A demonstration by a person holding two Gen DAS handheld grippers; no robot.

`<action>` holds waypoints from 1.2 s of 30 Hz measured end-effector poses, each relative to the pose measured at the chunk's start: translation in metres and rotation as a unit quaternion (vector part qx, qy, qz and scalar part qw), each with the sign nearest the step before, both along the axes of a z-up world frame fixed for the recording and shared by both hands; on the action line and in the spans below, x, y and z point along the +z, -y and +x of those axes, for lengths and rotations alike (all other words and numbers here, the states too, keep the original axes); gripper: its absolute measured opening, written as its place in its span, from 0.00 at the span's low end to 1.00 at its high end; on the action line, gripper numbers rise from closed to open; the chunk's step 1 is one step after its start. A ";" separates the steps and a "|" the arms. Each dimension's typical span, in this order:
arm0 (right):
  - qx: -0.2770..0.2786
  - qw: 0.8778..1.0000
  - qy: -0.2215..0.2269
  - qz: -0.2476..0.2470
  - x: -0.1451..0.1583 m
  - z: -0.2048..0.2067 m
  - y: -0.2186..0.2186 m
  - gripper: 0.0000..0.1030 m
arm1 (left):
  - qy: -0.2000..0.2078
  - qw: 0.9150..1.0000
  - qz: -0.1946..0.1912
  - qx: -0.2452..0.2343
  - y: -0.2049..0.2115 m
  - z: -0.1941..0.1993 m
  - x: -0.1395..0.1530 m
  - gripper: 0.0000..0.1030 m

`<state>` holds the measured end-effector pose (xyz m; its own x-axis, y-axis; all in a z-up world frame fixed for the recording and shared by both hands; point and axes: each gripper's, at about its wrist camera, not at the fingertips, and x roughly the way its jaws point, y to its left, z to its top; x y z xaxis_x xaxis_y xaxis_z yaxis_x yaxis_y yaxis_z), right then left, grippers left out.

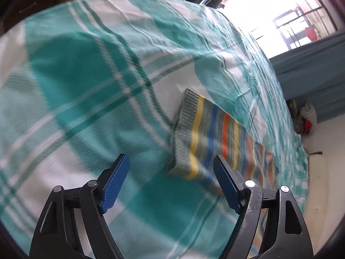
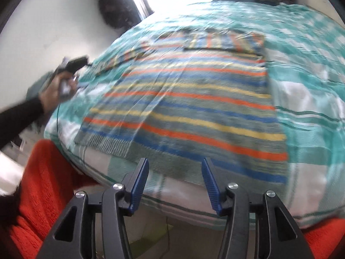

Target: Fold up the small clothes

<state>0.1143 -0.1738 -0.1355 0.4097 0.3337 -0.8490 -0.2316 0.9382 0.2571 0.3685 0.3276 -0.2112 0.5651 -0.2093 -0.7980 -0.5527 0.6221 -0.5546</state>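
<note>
just one striped sweater [image 2: 187, 108], one checked bedspread [image 1: 86, 75], two empty grippers

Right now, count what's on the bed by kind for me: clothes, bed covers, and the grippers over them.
Striped sweater: 1
Teal plaid bed cover: 1
Grippers: 2, the left gripper and the right gripper, both with nothing between the jaws
Total: 4
</note>
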 end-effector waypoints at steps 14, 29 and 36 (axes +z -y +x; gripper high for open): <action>0.041 0.999 0.033 0.014 -0.006 -0.014 -0.014 0.50 | 0.156 0.949 0.187 -0.201 0.167 0.072 0.167 0.01; 0.028 0.999 0.014 0.032 -0.021 -0.017 -0.002 0.50 | 0.084 0.838 0.265 -0.470 0.463 0.038 0.055 0.62; 0.038 0.999 0.001 0.034 -0.031 -0.017 -0.005 0.50 | 0.147 0.883 0.250 -0.370 0.361 0.047 0.097 0.71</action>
<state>0.0968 -0.1690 -0.1670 0.3832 0.4201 -0.8226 -0.3022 0.8986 0.3181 0.4156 -0.0332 -0.1139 0.6200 -0.2717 -0.7361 0.2292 0.9599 -0.1613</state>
